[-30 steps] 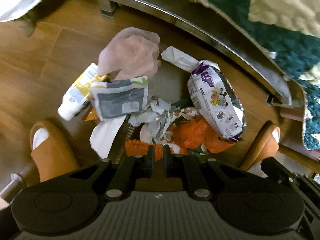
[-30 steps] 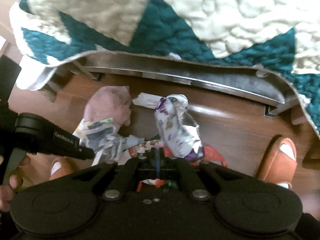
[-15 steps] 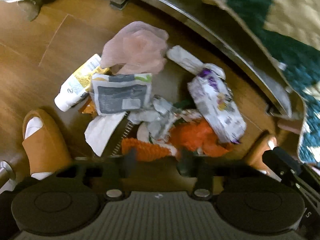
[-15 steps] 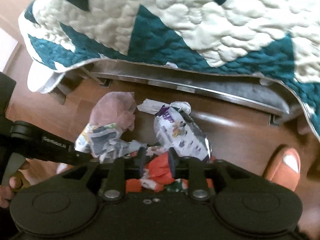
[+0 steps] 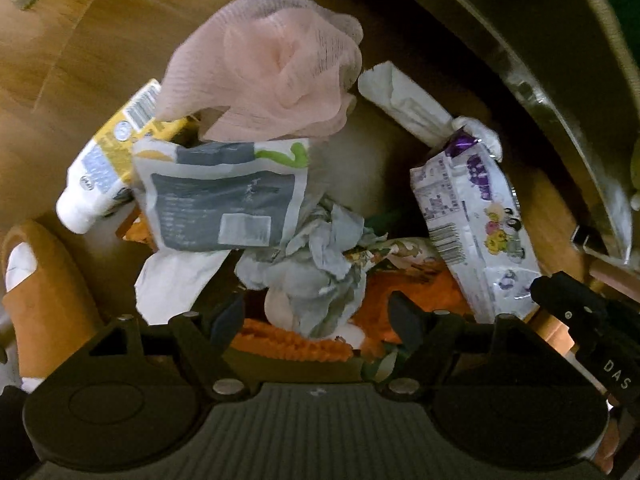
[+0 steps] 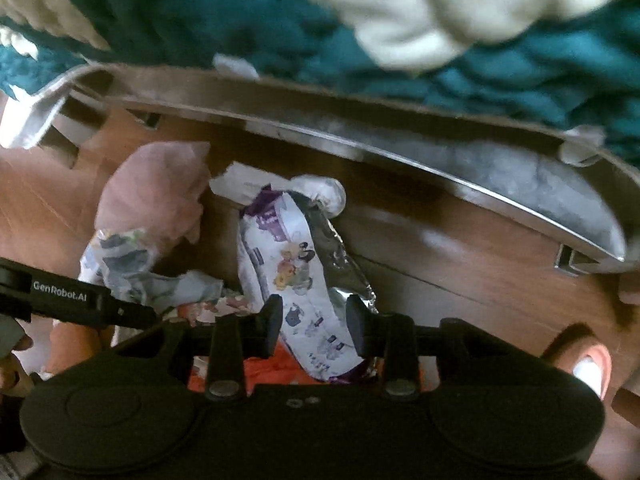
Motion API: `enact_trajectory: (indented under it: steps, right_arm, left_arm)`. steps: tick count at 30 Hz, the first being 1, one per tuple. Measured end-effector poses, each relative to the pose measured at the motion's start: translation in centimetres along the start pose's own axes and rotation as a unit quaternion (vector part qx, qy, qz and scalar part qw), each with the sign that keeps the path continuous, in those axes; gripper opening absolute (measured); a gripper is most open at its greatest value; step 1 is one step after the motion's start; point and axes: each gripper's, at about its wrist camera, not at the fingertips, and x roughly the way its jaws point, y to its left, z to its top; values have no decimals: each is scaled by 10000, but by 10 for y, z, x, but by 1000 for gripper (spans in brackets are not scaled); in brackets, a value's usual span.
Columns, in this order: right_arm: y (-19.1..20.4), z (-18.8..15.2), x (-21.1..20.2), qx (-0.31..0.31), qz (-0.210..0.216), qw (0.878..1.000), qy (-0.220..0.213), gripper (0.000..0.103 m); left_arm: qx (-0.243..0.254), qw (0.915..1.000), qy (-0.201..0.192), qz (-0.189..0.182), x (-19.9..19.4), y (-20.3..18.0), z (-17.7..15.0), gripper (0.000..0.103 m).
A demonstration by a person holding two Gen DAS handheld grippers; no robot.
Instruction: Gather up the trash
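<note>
A pile of trash lies on the wooden floor by the bed. It holds a pink mesh sponge (image 5: 272,68), a grey-and-white pouch (image 5: 224,196), a white-and-yellow tube (image 5: 100,172), crumpled grey paper (image 5: 320,276), orange fuzzy pieces (image 5: 296,344) and a purple-and-white snack bag (image 5: 476,228). My left gripper (image 5: 316,316) is open, its fingers either side of the crumpled paper. My right gripper (image 6: 314,326) is open, astride the lower part of the snack bag (image 6: 296,280). The sponge (image 6: 156,196) also shows in the right wrist view.
A metal bed frame rail (image 6: 400,152) runs behind the pile under a teal-and-cream quilt (image 6: 360,28). The person's feet in orange slippers stand at the left (image 5: 40,288) and at the right (image 6: 580,360). The left gripper's body (image 6: 72,300) reaches into the right wrist view.
Both grippers have opened from shut and moved down closer to the pile. The left now straddles the crumpled paper, the right the snack bag.
</note>
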Motion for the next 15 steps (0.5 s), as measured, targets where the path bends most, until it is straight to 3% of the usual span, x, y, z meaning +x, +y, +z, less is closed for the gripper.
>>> enact_trajectory:
  steps: [9, 15]
  right_arm:
    - [-1, 3, 29, -193, -67, 9996, 176, 36]
    - [13, 3, 39, -424, -79, 9989, 203, 32]
  left_arm:
    - [-160, 9997, 190, -57, 24, 5, 8, 77]
    - [-203, 9993, 281, -134, 31, 8, 10, 44]
